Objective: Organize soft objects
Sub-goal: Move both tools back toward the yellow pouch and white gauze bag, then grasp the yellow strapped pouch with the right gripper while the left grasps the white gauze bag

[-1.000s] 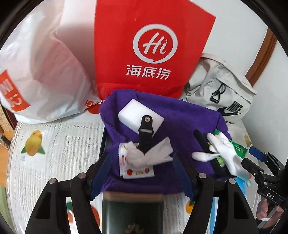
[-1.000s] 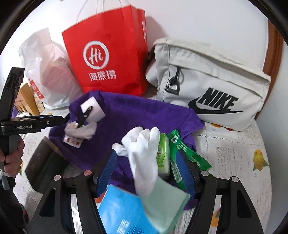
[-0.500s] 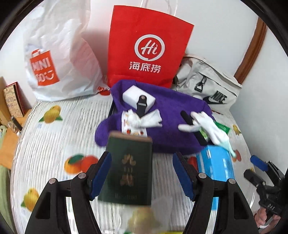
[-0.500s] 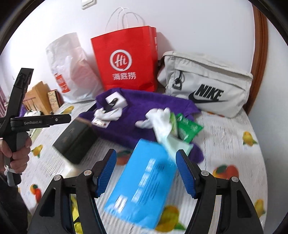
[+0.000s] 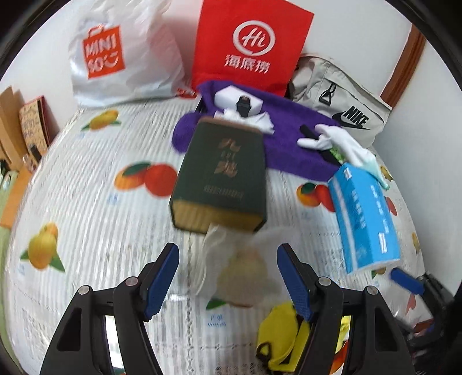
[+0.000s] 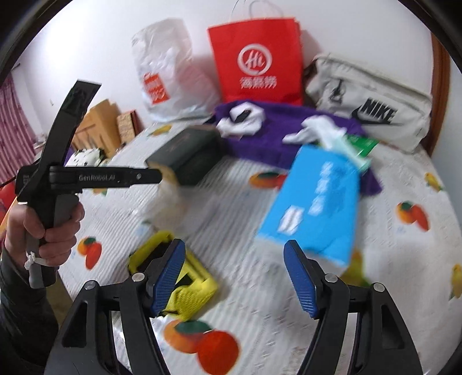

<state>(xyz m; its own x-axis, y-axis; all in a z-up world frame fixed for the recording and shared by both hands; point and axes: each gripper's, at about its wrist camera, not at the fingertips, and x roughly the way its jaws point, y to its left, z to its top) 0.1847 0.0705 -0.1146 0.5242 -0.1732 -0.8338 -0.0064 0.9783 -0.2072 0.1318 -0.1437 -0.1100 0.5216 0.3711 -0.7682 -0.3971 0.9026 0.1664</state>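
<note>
Pouch (image 5: 242,271): light, floppy mesh between my left gripper (image 5: 228,277) pads, I'd pinch its bunched neck.
Grippers: left spread, right (image 6: 234,274) opening, both empty.

- A white wall (image 6: 361,26) rises behind the bed, evenly and brightly lit.
- A curved brown wooden headboard (image 6: 440,95) edges the bed on the right.
- The bed sheet (image 5: 95,230), white with fine stripes, carries printed oranges and lemons.
- A pink patterned curtain (image 6: 14,135) hangs at far left.
- Brown cardboard boxes (image 6: 99,124) stand beside the bed by the wall.
</note>
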